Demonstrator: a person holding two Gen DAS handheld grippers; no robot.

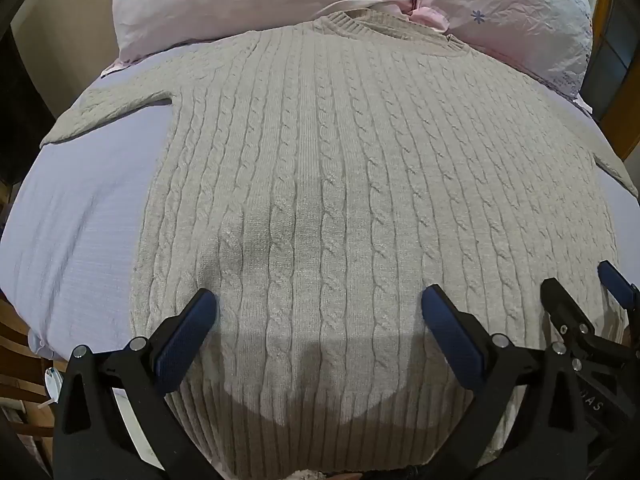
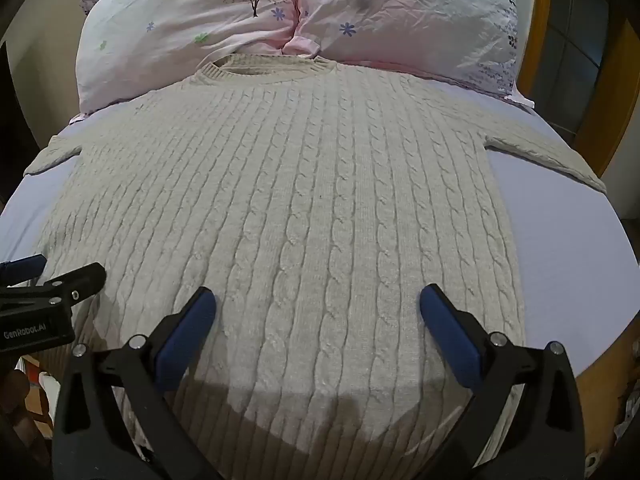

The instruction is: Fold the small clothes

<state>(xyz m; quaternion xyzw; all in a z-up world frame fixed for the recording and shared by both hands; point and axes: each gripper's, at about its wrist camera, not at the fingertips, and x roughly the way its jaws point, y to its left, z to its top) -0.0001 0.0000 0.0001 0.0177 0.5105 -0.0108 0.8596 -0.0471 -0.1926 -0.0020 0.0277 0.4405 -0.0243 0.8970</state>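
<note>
A beige cable-knit sweater (image 1: 340, 184) lies flat and face up on a lilac bed sheet (image 1: 80, 240), neck toward the pillows, both sleeves spread out sideways. It also fills the right wrist view (image 2: 300, 200). My left gripper (image 1: 319, 307) is open and empty, hovering over the sweater's lower left part near the ribbed hem. My right gripper (image 2: 318, 305) is open and empty over the lower right part. Each gripper shows at the edge of the other's view: the right one (image 1: 580, 292) and the left one (image 2: 60, 276).
Two pink flowered pillows (image 2: 280, 20) lie behind the sweater's collar (image 2: 268, 70). The lilac sheet (image 2: 560, 240) shows on both sides. A wooden frame (image 2: 616, 92) stands at the far right, and wooden furniture (image 1: 16, 360) at the lower left.
</note>
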